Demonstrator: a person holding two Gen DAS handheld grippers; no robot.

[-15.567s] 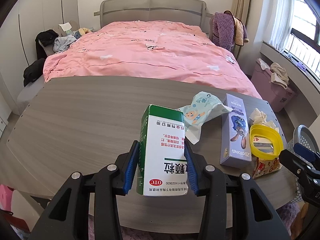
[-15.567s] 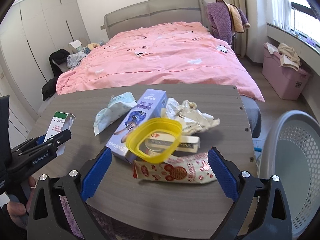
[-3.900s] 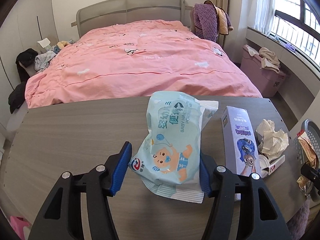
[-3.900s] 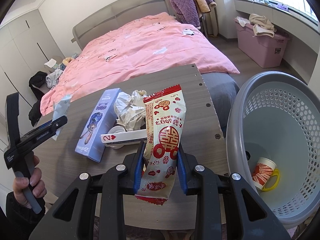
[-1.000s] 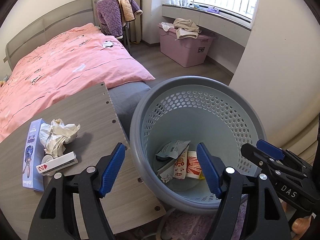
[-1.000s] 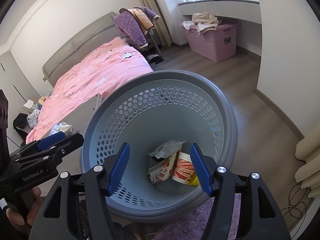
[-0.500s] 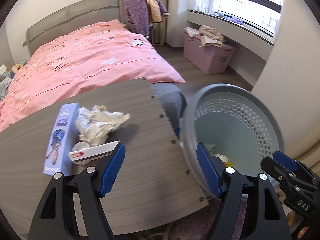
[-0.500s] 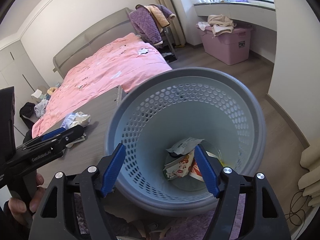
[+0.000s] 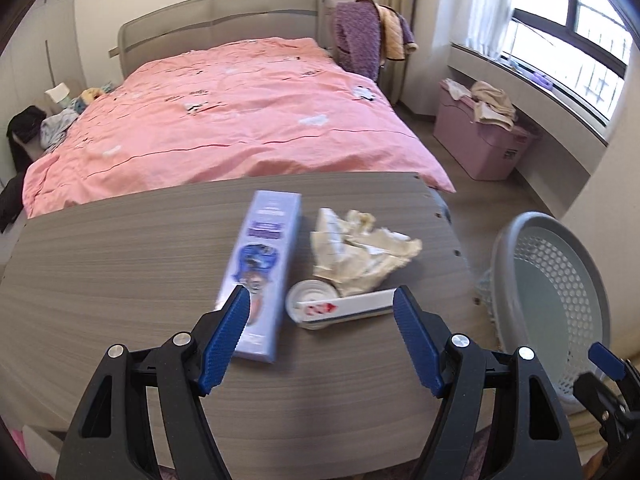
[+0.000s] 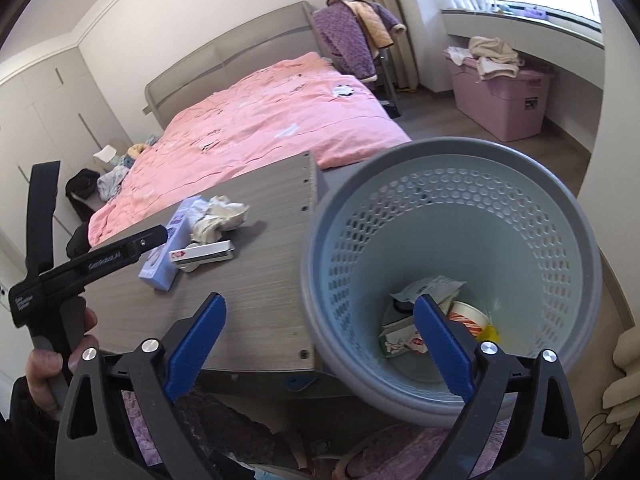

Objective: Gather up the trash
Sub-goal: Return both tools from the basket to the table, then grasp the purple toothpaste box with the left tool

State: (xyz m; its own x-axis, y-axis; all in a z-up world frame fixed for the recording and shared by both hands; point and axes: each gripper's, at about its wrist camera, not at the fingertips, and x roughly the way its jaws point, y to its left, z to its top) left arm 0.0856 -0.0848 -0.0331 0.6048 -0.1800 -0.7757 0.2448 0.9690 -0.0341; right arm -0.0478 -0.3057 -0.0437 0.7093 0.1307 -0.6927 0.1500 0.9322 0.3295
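The left gripper point(image 9: 320, 312) is hanging low in the frame with its jaws wide and empty, just short of the card box point(image 9: 348, 306) and the lid point(image 9: 310, 300) under it. The right gripper point(image 10: 320, 320), equally wide and empty, is hovering at the bin point(image 10: 452, 280) rim in the frame's lower right. Farther up the table point(image 9: 120, 260), the blue box point(image 9: 264, 264) and the crumpled paper point(image 9: 360, 248) are waiting mid-frame. I suspect a careless pinch could skid the card box off the lid or nudge the blue box aside.
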